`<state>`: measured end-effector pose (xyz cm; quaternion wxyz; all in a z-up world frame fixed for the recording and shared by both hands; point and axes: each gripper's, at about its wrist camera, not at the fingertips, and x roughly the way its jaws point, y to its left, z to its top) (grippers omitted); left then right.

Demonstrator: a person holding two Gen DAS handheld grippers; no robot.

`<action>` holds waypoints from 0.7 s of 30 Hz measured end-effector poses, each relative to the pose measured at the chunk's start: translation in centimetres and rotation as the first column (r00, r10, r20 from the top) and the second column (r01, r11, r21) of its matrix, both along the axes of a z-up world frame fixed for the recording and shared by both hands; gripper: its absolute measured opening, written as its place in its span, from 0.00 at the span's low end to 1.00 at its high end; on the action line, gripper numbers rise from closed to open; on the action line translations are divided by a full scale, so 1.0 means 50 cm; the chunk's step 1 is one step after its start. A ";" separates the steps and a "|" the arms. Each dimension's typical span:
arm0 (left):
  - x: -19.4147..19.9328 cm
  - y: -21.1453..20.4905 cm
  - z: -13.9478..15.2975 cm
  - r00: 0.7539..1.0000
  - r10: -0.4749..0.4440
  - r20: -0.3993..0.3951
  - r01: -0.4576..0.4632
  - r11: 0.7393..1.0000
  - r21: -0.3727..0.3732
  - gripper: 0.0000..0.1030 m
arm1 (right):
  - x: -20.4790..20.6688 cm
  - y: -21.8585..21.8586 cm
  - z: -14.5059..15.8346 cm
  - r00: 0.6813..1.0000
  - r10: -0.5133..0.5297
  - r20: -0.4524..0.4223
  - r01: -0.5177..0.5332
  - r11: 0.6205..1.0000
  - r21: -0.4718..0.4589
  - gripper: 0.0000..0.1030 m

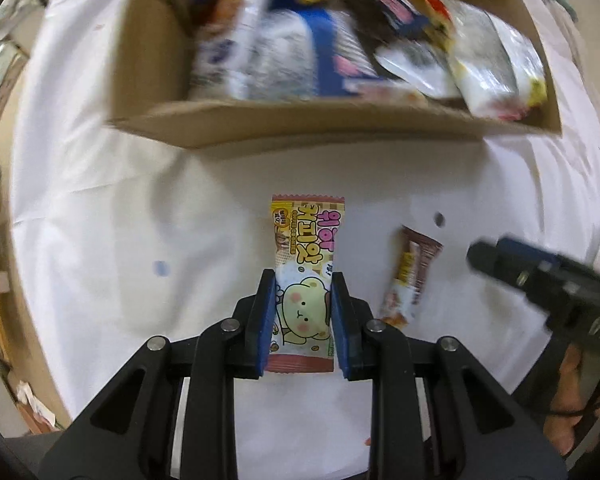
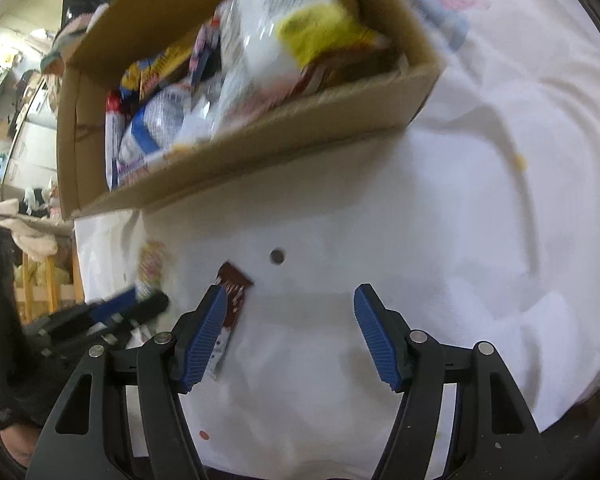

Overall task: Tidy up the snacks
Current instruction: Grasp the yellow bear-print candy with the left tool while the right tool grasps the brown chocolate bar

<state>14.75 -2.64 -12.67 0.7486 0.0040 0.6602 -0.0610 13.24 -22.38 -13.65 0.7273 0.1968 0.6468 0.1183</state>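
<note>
Snacks fill the brown cardboard box (image 1: 324,128) at twelve o'clock in the left wrist view: glossy blue, white and yellow packets, blurred, heaped above its near wall. At the centre a flat wafer packet (image 1: 306,280), crimped at both ends and printed with a pale green cartoon bear, lies on the white cloth (image 1: 120,220). The left gripper (image 1: 303,312) has its blue pads pressed against the packet's long edges, jaws nearly shut. A smaller brown chocolate bar (image 1: 410,276) lies just beside it at three o'clock, near the right gripper's black tip (image 1: 500,260). The cloth is wrinkled, with faint stains.

From the right wrist view, the right gripper (image 2: 290,336) stands wide open, holding nothing; its ribbed blue left pad overlaps the shiny brown bar (image 2: 230,304). The box (image 2: 260,152) sits at eleven o'clock, tilted in frame. Cluttered shelves show at nine o'clock.
</note>
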 end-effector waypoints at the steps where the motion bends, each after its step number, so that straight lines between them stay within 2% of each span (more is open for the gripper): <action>1: -0.004 0.003 0.004 1.000 0.008 0.007 -0.008 1.000 0.010 0.21 | -0.001 0.009 -0.007 1.000 0.004 -0.016 -0.004 1.000 0.012 0.67; 4: -0.003 0.018 0.007 0.999 0.035 0.005 -0.035 0.999 0.023 0.21 | -0.003 0.048 -0.018 0.999 0.036 -0.041 -0.034 0.999 0.036 0.67; 7: -0.002 0.041 0.016 0.998 0.053 0.017 -0.054 0.998 0.024 0.22 | -0.010 0.093 -0.026 0.996 0.073 -0.049 -0.073 0.997 0.020 0.67; 11: 0.001 0.051 0.036 0.997 0.058 0.040 -0.059 0.998 0.034 0.22 | -0.027 0.151 -0.035 0.988 0.153 -0.009 -0.152 0.979 -0.135 0.70; 15: 0.007 0.066 0.027 0.996 0.087 0.017 -0.087 0.996 -0.002 0.22 | -0.035 0.176 -0.035 0.979 0.200 0.029 -0.190 0.960 -0.207 0.70; 17: 0.002 0.062 0.023 0.996 0.088 0.018 -0.088 0.996 0.004 0.22 | -0.043 0.187 -0.036 0.970 0.237 0.052 -0.217 0.944 -0.247 0.69; 20: -0.002 0.090 0.019 0.996 0.091 0.020 -0.092 0.996 0.006 0.22 | -0.055 0.200 -0.032 0.954 0.292 0.075 -0.257 0.918 -0.300 0.64; 21: -0.001 0.071 0.022 0.995 0.093 0.022 -0.093 0.996 0.007 0.22 | -0.058 0.200 -0.031 0.952 0.296 0.078 -0.260 0.916 -0.305 0.61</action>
